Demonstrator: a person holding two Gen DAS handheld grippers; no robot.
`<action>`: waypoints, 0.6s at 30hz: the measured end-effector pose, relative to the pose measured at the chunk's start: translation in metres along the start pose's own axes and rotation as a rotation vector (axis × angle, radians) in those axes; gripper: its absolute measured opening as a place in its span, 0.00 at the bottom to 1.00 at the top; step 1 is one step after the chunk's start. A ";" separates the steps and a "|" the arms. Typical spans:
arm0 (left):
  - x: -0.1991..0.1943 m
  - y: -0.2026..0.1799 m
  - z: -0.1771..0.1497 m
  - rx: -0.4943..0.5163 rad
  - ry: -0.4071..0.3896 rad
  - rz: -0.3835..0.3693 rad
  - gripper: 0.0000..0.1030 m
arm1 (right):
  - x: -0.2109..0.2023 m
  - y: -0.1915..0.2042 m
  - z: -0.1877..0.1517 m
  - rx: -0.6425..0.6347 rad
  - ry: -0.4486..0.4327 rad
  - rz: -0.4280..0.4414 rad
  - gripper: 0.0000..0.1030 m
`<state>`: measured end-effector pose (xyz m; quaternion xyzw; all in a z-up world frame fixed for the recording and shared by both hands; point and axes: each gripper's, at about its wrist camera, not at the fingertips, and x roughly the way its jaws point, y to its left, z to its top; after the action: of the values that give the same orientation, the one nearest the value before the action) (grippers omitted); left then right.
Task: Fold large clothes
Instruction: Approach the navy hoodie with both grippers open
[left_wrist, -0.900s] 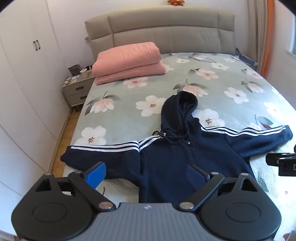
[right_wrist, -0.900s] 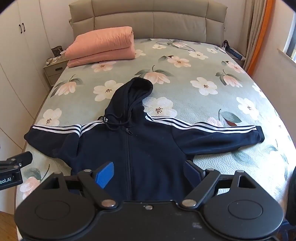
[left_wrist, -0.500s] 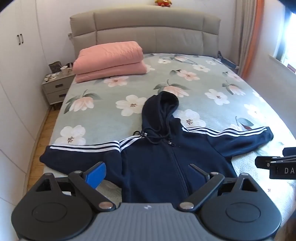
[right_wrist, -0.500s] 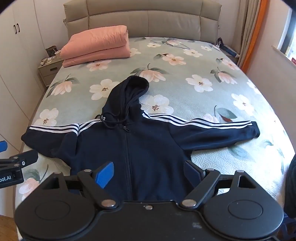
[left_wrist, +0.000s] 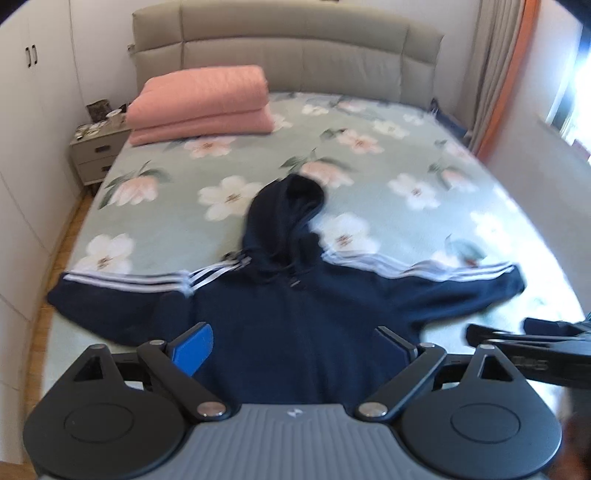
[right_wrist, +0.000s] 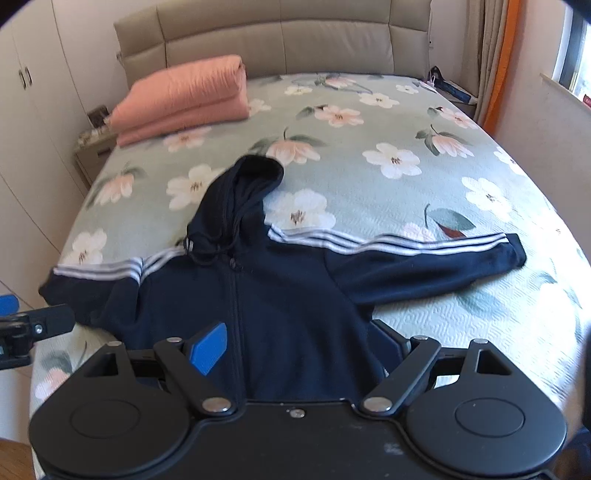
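Navy striped zip hoodie (right_wrist: 288, 295) is spread flat on the floral bedspread (right_wrist: 406, 122). Left gripper (left_wrist: 295, 345) and right gripper (right_wrist: 299, 345) are held spread wide and empty. Risk: a single-layer pinch would bunch the fold.

One hoodie (right_wrist: 295, 295) lies on one bed (right_wrist: 406, 122), with two sleeves spread and one hood. Each sleeve carries three white stripes. One folded pink quilt (right_wrist: 184, 96) sits near the one headboard (right_wrist: 280, 40). One nightstand (left_wrist: 96, 155) with two drawers stands beside the bed. Two tongs are in view: the left tongs (left_wrist: 291, 349) and the right tongs (right_wrist: 299, 347), each with two fingers. One curtain (left_wrist: 498, 74) hangs at the one window (right_wrist: 572, 44).
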<state>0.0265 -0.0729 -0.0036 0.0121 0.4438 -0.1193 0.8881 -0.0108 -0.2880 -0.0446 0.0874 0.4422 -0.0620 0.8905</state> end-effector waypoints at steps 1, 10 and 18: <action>0.003 -0.011 0.002 0.005 -0.015 -0.006 0.95 | 0.005 -0.009 0.003 0.002 -0.011 0.003 0.97; 0.038 -0.071 0.006 -0.063 -0.112 0.012 0.94 | 0.072 -0.091 0.024 0.021 -0.004 0.001 0.98; 0.099 -0.046 -0.016 -0.122 -0.064 0.030 0.95 | 0.147 -0.091 0.019 0.005 0.112 -0.036 0.97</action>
<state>0.0609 -0.1351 -0.0873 -0.0392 0.4215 -0.0787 0.9025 0.0752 -0.3857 -0.1602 0.0849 0.4925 -0.0739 0.8630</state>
